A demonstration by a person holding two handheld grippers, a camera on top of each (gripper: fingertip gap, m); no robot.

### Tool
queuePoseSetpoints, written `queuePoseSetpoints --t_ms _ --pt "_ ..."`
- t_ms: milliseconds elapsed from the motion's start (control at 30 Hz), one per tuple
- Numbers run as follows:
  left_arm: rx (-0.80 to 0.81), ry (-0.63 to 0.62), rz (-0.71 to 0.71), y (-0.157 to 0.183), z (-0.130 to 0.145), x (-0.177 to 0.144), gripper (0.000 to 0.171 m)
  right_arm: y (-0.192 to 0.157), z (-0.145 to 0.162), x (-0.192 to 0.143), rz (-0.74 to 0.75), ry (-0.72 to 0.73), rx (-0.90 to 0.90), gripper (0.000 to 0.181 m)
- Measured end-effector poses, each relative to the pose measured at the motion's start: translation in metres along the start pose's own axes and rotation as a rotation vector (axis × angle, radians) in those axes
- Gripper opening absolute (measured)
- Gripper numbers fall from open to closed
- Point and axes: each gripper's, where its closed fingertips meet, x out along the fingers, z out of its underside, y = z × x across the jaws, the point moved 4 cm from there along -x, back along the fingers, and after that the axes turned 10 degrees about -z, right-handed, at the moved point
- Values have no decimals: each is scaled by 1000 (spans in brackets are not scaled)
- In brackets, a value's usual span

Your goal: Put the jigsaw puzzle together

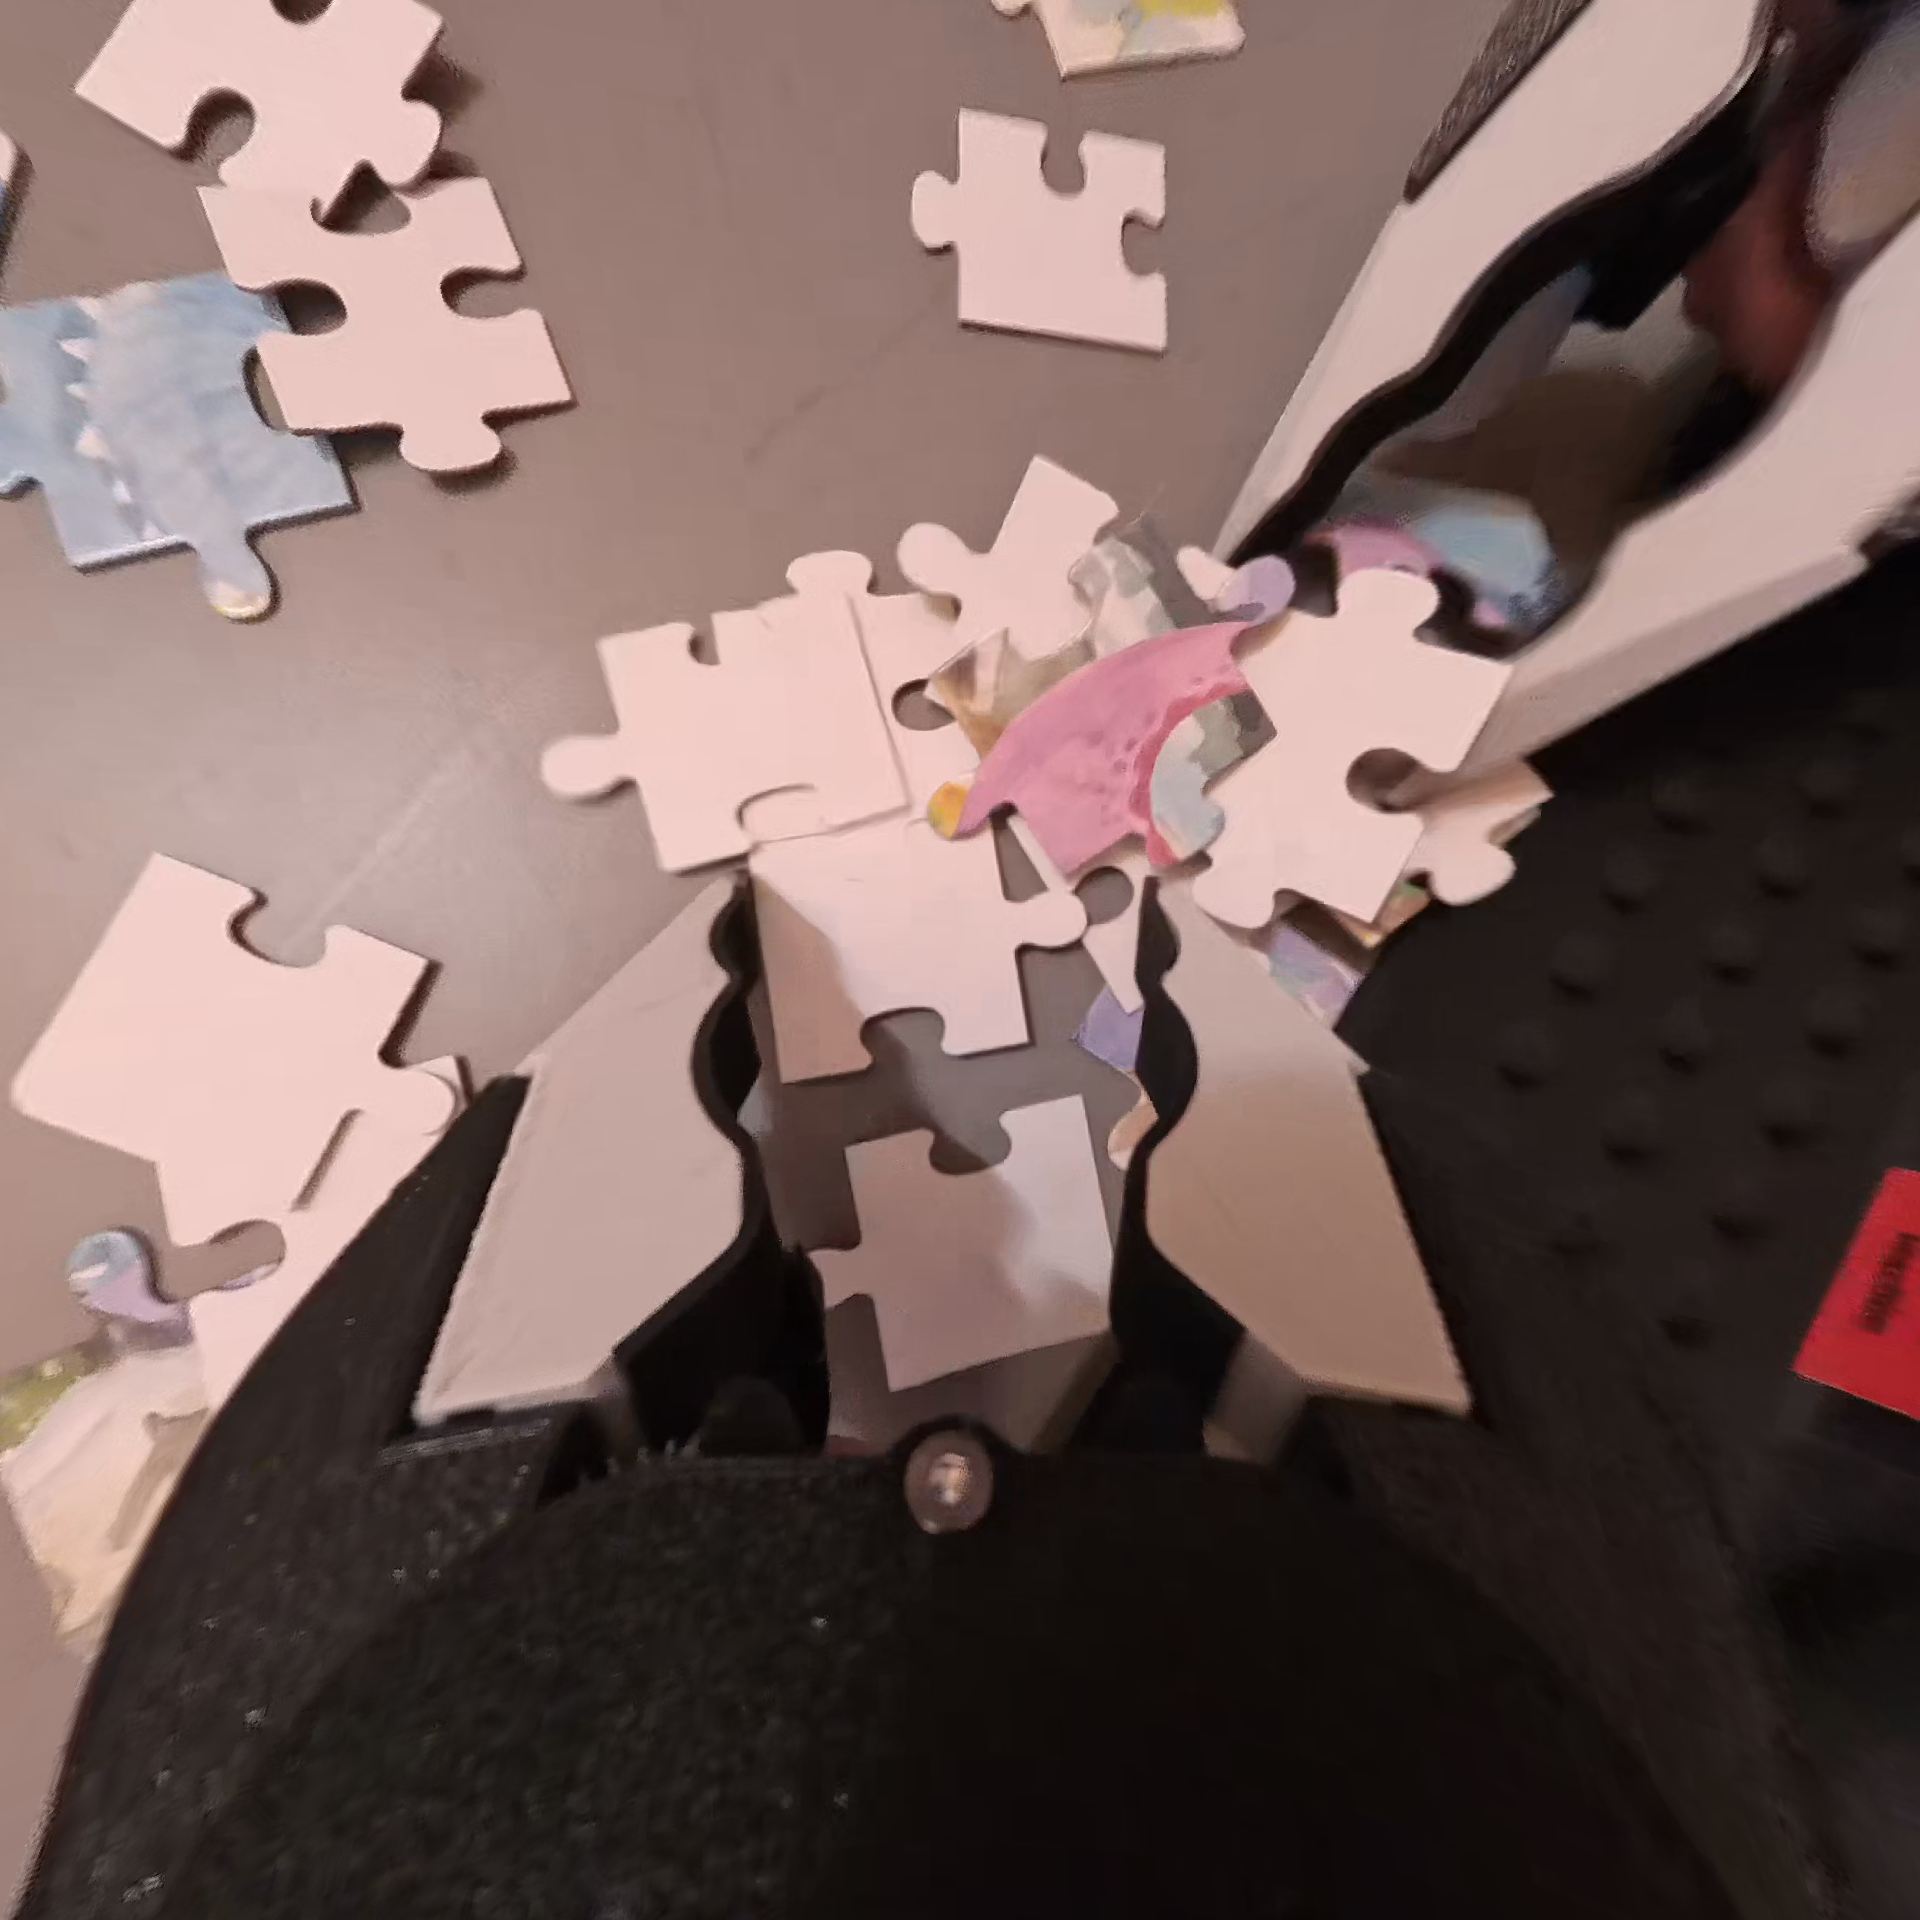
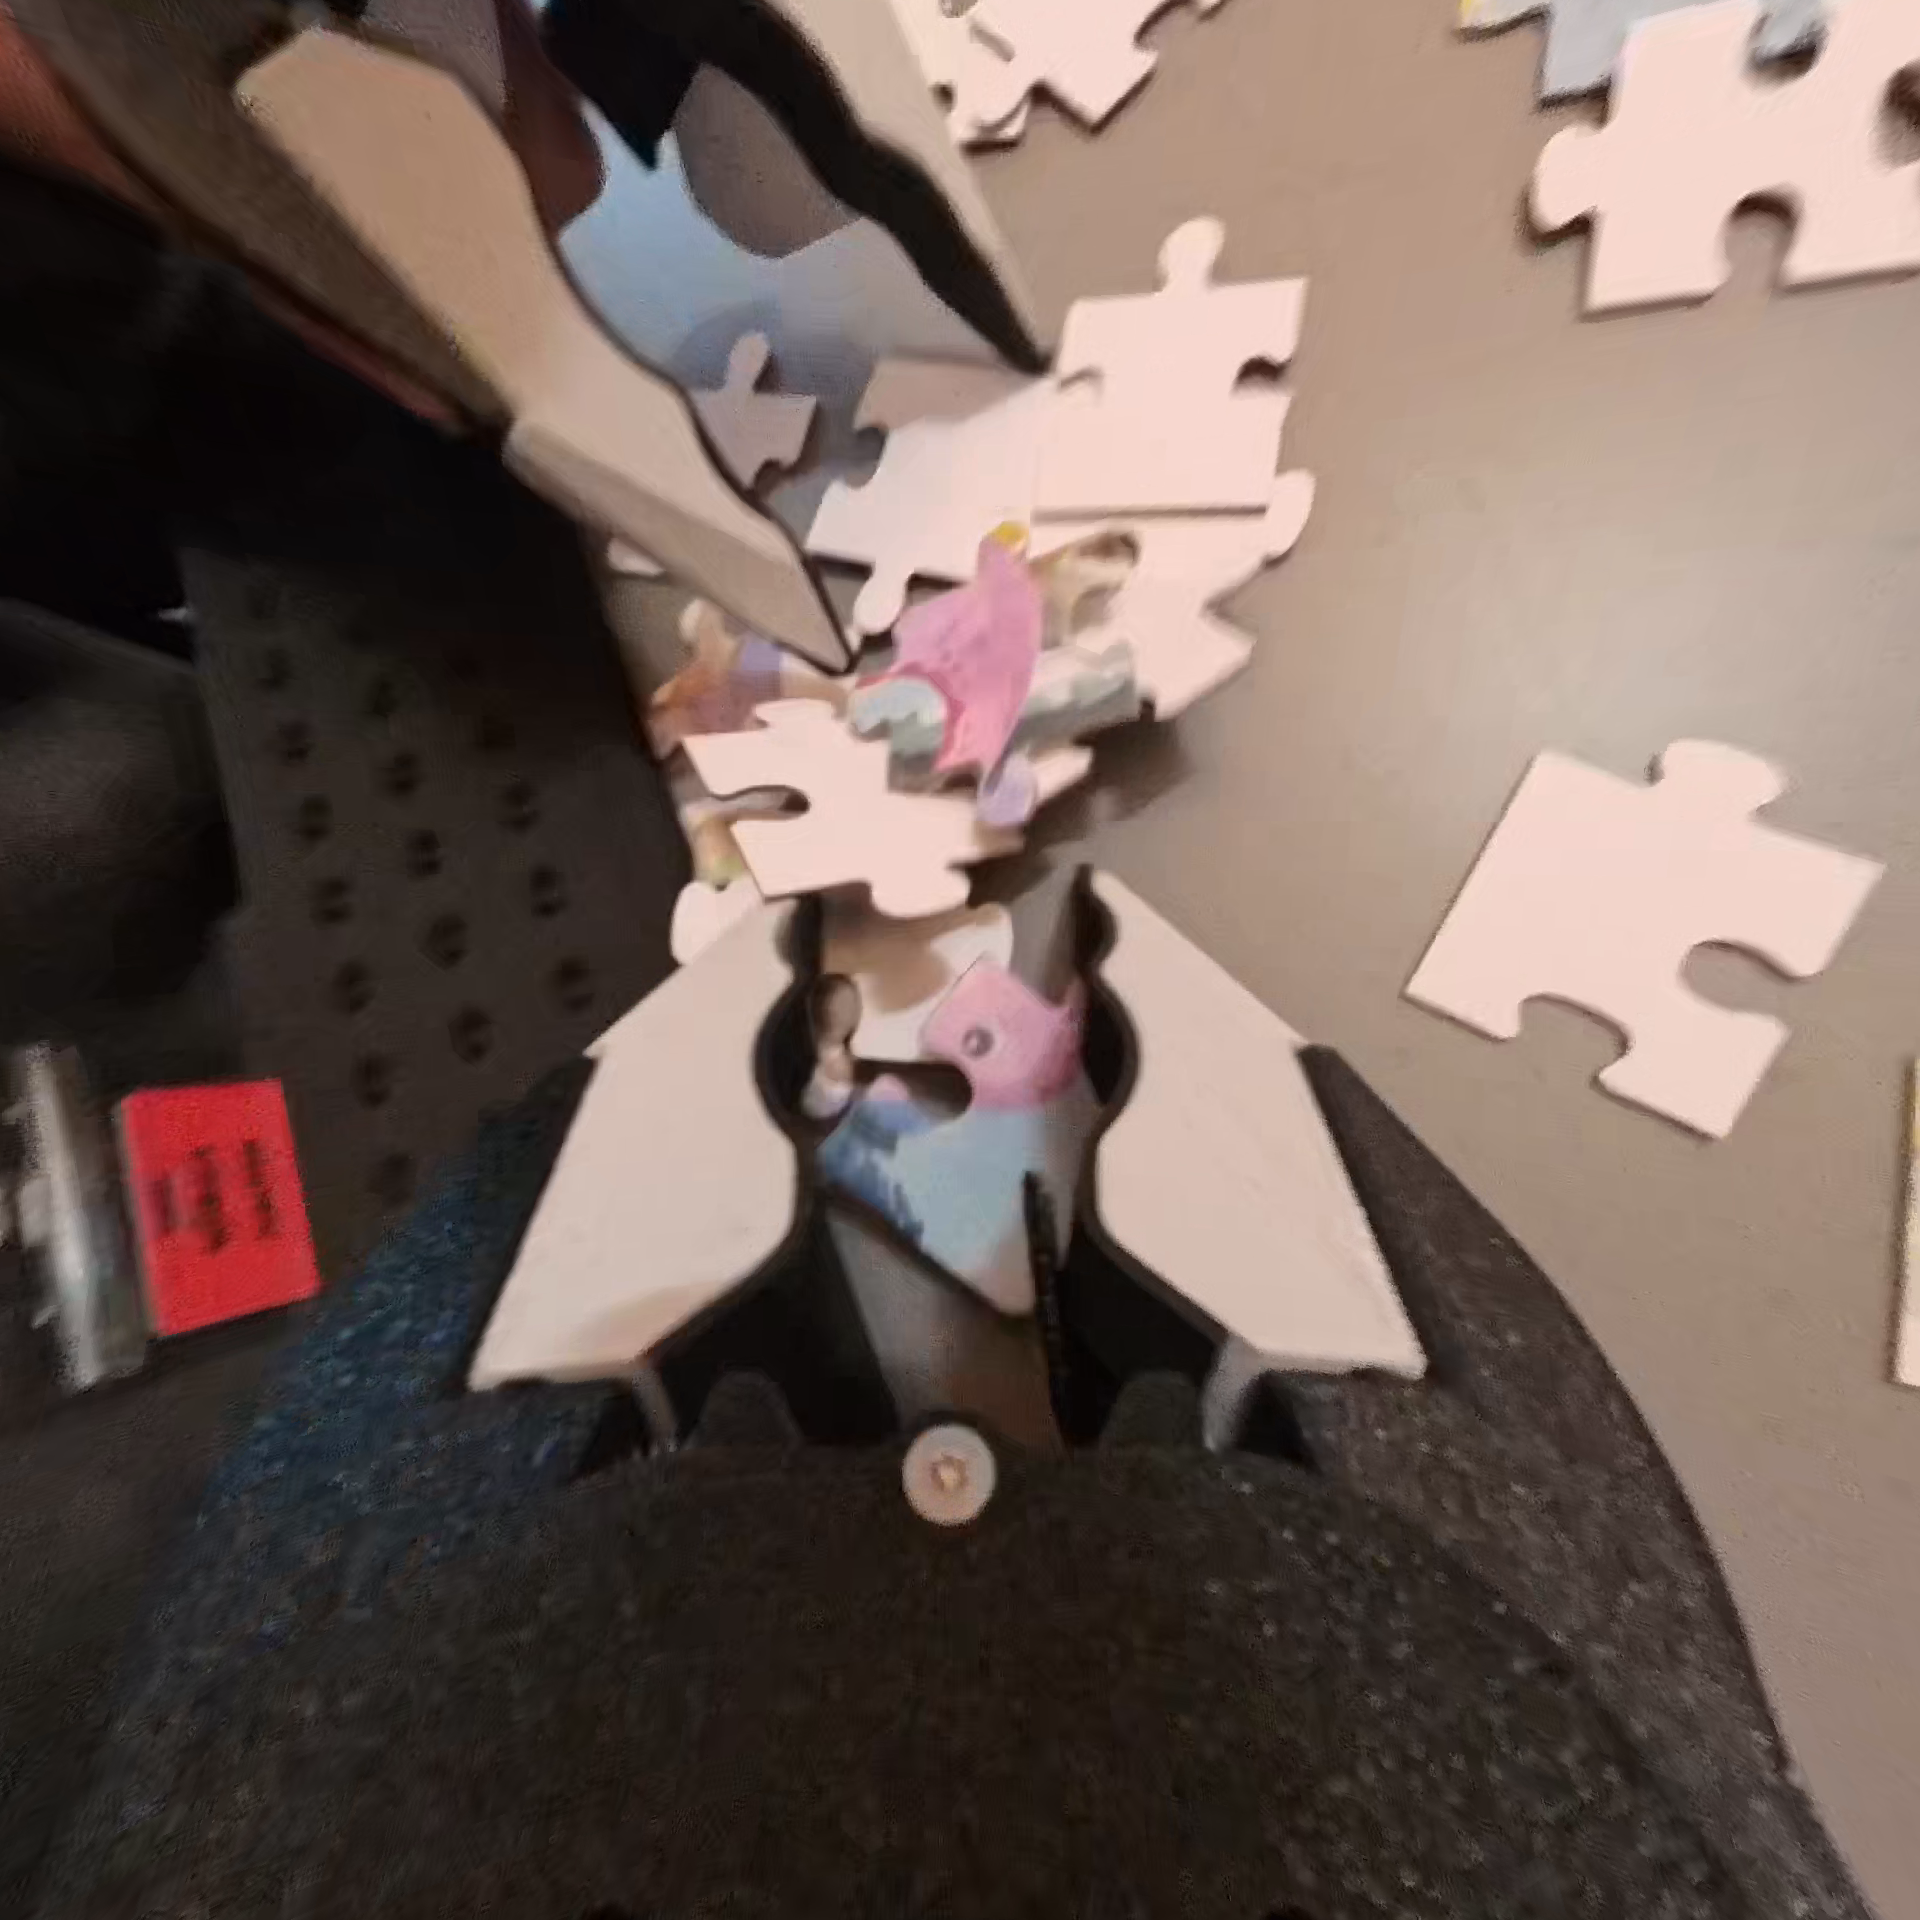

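Grey-brown and matt, the surface [image 1: 675,436] carries many jigsaw pieces, most of them with the white back up. In the left wrist view, a blue picture-side piece [image 1: 156,436] lies at 9 o'clock, beside two overlapping white pieces [image 1: 353,260] at 10 o'clock. The pile of pieces [image 1: 1018,727] sits at the centre, with a pink piece [image 1: 1091,748] on top. The left tool [image 1: 940,914] has its jaws apart around a white piece [image 1: 914,956] at the near edge of the pile; whether they touch it I cannot tell. The right tool [image 1: 1382,613] comes in from 2 o'clock, its tip at the pile. A black dotted mat [image 1: 1662,987] lies at 3 o'clock, with a red label [image 1: 1870,1288] near it.

In the right wrist view, the right tool [image 2: 940,914] is apart, and a pink and blue piece [image 2: 987,1091] shows between its jaws, not visibly clamped. A single white piece [image 2: 1631,935] lies at 3 o'clock.
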Motion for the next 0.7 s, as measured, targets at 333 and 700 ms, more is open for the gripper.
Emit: queuePoseSetpoints --t_ms 333,700 --pt "-50 47 -85 -8 -7 -4 63 52 -56 -9 307 110 -40 5" --pt "-423 410 411 -15 -47 -72 2 4 -53 -6 220 67 -342 55"
